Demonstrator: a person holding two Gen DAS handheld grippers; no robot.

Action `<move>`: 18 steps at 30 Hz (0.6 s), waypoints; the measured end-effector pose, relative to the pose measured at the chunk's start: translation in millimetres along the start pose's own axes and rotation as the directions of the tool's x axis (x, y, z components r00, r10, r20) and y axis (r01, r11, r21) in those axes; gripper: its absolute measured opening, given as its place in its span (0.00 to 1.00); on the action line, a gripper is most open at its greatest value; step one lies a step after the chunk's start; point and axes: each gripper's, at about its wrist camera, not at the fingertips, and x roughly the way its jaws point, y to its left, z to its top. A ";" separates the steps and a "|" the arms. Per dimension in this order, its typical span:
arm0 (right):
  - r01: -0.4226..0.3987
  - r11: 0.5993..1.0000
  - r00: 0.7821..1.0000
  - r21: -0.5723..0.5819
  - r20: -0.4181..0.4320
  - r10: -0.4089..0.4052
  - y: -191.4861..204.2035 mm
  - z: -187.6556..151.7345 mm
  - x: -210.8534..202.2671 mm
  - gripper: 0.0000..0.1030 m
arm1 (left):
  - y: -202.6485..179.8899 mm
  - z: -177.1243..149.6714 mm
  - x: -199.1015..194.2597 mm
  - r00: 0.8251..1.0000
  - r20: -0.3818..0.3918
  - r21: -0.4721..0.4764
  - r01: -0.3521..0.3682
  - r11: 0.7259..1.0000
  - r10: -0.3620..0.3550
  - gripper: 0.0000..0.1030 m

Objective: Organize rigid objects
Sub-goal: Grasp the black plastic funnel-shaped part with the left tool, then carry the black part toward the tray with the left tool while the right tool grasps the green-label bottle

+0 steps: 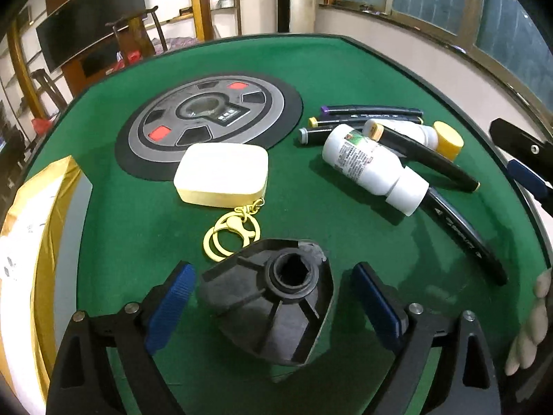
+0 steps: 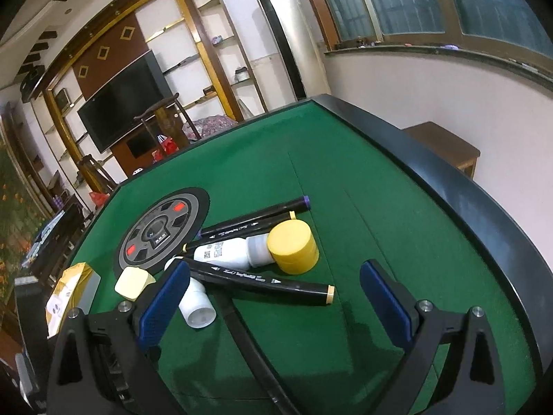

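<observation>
On the green felt table, a black ribbed plastic part (image 1: 273,307) with a round socket lies between the fingers of my left gripper (image 1: 273,306), which is open around it and not touching. A cream case (image 1: 221,173) with a gold keyring (image 1: 231,233) lies just beyond. To the right are a white bottle (image 1: 373,167), a yellow-capped bottle (image 1: 446,140) and several black markers (image 1: 366,112). My right gripper (image 2: 276,304) is open over a black marker (image 2: 266,282) with a cream cap. The yellow-capped bottle (image 2: 290,249) and a white bottle (image 2: 197,306) lie just ahead.
A round grey and black panel (image 1: 207,117) with red squares is set in the table's middle. A gold and white packet (image 1: 31,242) lies at the left edge. The table's raised black rim (image 2: 449,186) runs along the right. A gloved hand (image 1: 532,325) shows at the far right.
</observation>
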 end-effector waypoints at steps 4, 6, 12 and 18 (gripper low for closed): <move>0.012 1.000 1.000 -0.005 -0.016 -0.012 0.0 -1.5 4.2 0.96 | 5.1 -1.5 -10.3 1.000 0.020 -0.005 0.017 1.000 -0.017 0.70; 0.022 1.000 0.999 -0.010 -0.026 -0.022 0.4 -2.2 6.9 0.96 | 10.0 -2.9 -14.1 0.998 0.024 -0.025 0.051 0.998 -0.051 0.69; 0.049 0.999 0.997 -0.018 -0.059 -0.050 0.3 -4.4 15.4 0.96 | 17.6 -7.2 -33.4 0.983 0.026 -0.095 0.183 0.978 -0.182 0.69; 0.052 0.998 0.995 -0.020 -0.087 -0.054 0.2 -4.6 21.7 0.96 | 24.8 -19.5 -75.3 0.962 0.087 -0.124 0.267 0.956 -0.258 0.70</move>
